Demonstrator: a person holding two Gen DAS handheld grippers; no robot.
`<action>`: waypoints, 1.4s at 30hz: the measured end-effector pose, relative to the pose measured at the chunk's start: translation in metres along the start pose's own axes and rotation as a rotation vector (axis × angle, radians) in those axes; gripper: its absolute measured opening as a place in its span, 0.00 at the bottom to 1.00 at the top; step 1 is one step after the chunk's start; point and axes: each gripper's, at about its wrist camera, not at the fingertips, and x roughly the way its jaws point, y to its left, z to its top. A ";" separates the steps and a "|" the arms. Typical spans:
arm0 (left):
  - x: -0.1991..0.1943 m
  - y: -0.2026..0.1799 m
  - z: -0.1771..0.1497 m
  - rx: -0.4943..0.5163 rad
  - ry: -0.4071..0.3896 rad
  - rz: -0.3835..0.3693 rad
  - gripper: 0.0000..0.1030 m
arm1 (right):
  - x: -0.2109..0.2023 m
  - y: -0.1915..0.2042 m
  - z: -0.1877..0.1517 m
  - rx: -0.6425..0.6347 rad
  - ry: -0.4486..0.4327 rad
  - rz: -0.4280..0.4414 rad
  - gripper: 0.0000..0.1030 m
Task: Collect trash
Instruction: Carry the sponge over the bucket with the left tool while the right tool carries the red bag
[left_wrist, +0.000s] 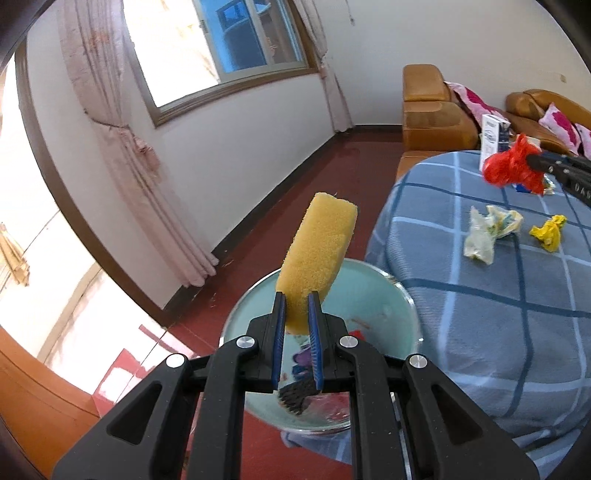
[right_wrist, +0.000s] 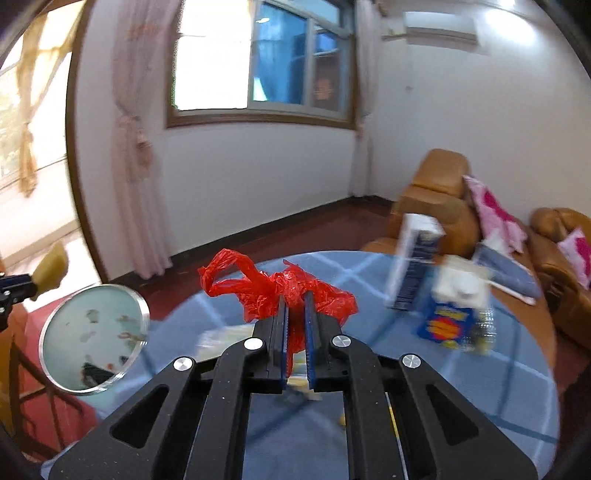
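Trash is in both grips; the right gripper (right_wrist: 295, 325) has its fingers (right_wrist: 282, 332) pinched nearly together on a crumpled red bag (right_wrist: 266, 291), which bunches out ahead of and to both sides of the tips, held above the bench (right_wrist: 480, 387); from the left wrist view the same bag (left_wrist: 511, 168) hangs at the far right over the checked blue cloth; the left gripper (left_wrist: 297, 325) has its fingers (left_wrist: 279, 332) closed on the lower end of a yellow sponge (left_wrist: 317, 254), which sticks up and tilts to the right past the tips; below the sponge stands a round pale-green bin (left_wrist: 388, 295) beside the bench edge, with scraps lying inside, among them something dark and ridged; in the right wrist view the bin (right_wrist: 92, 336) sits low at the left, off the bench; on the cloth lie a pale crumpled wrapper (left_wrist: 487, 230) and, just right of it, a yellow wad (left_wrist: 550, 230); farther back stand a white and blue carton (left_wrist: 493, 138) and, blurred, a blue and yellow packet (right_wrist: 450, 321); behind the bench are tan sofas (left_wrist: 432, 110) with pink cushions (left_wrist: 557, 120); the floor is dark red; a window (left_wrist: 236, 40) with tied pink curtains (left_wrist: 122, 122) fills the wall.
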 end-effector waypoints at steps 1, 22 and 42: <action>0.000 0.004 -0.001 -0.006 0.001 0.008 0.12 | 0.005 0.010 0.001 -0.008 0.004 0.026 0.08; -0.027 0.051 -0.011 -0.085 -0.071 0.075 0.12 | 0.055 0.127 0.012 -0.137 0.042 0.232 0.08; -0.024 0.053 -0.013 -0.095 -0.057 0.077 0.12 | 0.055 0.145 0.003 -0.198 0.044 0.272 0.08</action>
